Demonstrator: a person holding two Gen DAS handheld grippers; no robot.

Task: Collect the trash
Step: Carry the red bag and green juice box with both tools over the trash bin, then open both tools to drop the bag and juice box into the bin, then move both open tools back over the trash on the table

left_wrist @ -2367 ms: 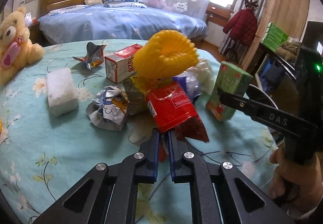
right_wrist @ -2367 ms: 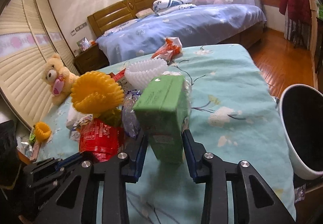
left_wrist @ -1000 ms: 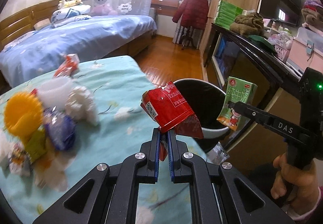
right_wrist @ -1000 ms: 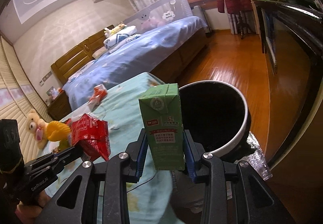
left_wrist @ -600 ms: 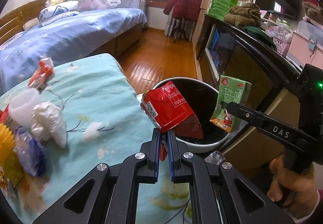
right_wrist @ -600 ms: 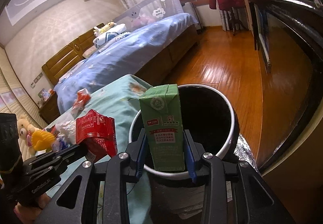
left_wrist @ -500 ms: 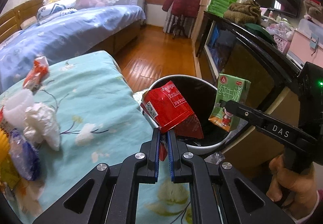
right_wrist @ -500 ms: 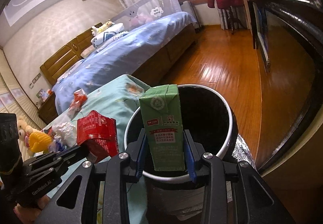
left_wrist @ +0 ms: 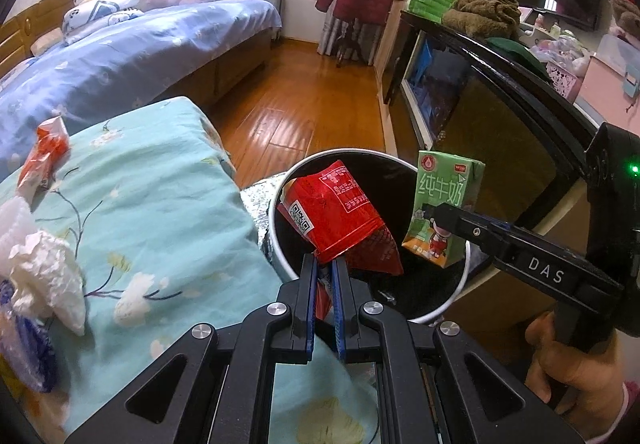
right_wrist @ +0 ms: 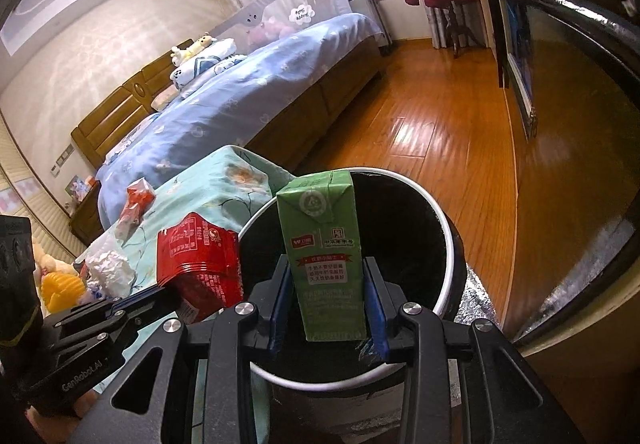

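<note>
Holding two pieces of trash over the round black bin with the white rim (left_wrist: 448, 308), I find both grips sound but the release not yet safe on either side. My left gripper (left_wrist: 323, 276) is pressed together on the bottom edge of the crumpled red foil snack packet (left_wrist: 334, 214); the packet hangs over the near-left part of the bin mouth, close to the rim. My right gripper (right_wrist: 326, 300) pinches the green rectangular milk carton (right_wrist: 326, 244) by its two narrow sides, upright, over the near half of the opening.

Risks noted:
- The red packet is light and creased. Let go this close to the rim, it could catch the edge and slide down between the bin and the tabletop under the pale blue flowered cloth (left_wrist: 152, 204).
- Foil may cling to a pad when the left gripper spreads, so the drop could be late or skewed.
- The two pieces sit near each other above the bin. Releasing both together could make them knock, and the carton could tip out over the far-right rim towards the wooden floor (right_wrist: 440, 132).
- Crumpled white tissue (left_wrist: 44, 276), a blue wrapper (left_wrist: 28, 356) and an orange-and-white wrapper (left_wrist: 44, 152) lie uncollected on the cloth to the left.
</note>
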